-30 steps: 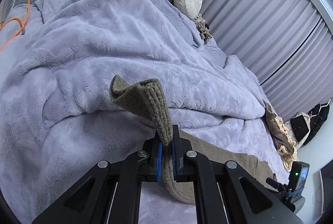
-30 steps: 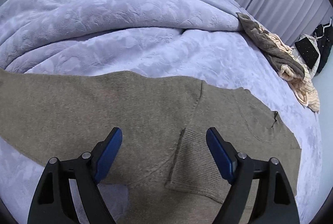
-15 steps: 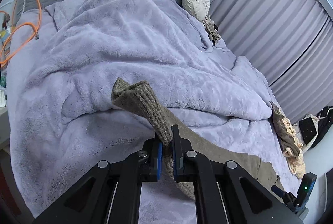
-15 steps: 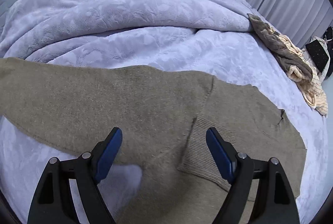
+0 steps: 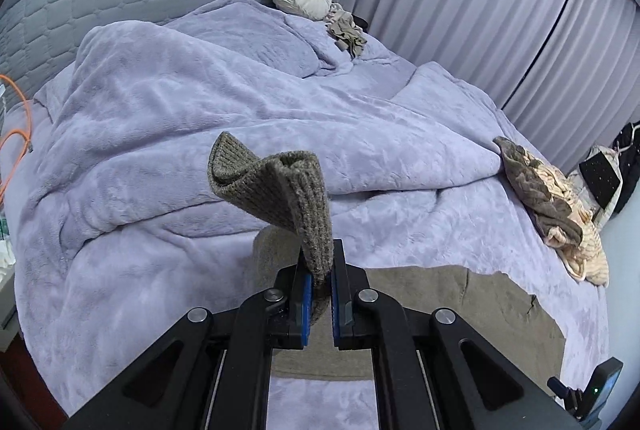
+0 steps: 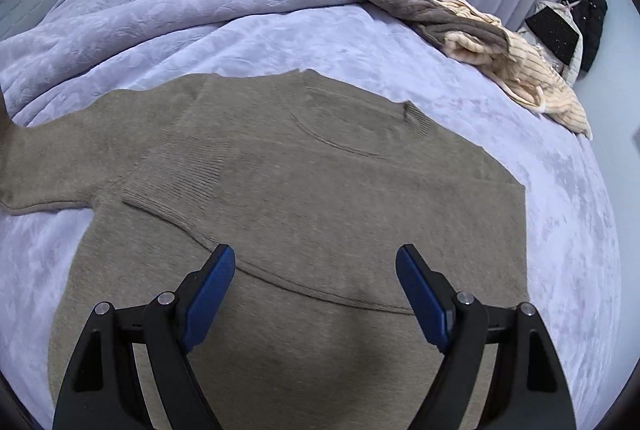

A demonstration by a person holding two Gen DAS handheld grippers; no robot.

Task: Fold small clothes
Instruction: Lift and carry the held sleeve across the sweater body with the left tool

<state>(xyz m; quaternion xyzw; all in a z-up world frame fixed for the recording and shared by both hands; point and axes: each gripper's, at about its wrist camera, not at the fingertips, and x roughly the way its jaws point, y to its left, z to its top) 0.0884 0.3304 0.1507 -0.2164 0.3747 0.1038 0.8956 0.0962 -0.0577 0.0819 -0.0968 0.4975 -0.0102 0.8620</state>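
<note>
The lower hem of the sweater [image 6: 304,190] is cut off by the bottom edge of the right wrist view. Part of its body is hidden behind the right gripper [image 6: 315,294]. In the left wrist view, the cuff [image 5: 280,186] below the pinch point is concealed by the left gripper [image 5: 320,294]. The dark items [image 6: 576,18] beyond the sweater are too small to be identified.

Brown knit sweater [image 6: 320,190] lies flat on the bed, one sleeve folded across its chest. The other sleeve's ribbed cuff [image 5: 280,190] is lifted, pinched in my left claw [image 5: 320,282].
</note>
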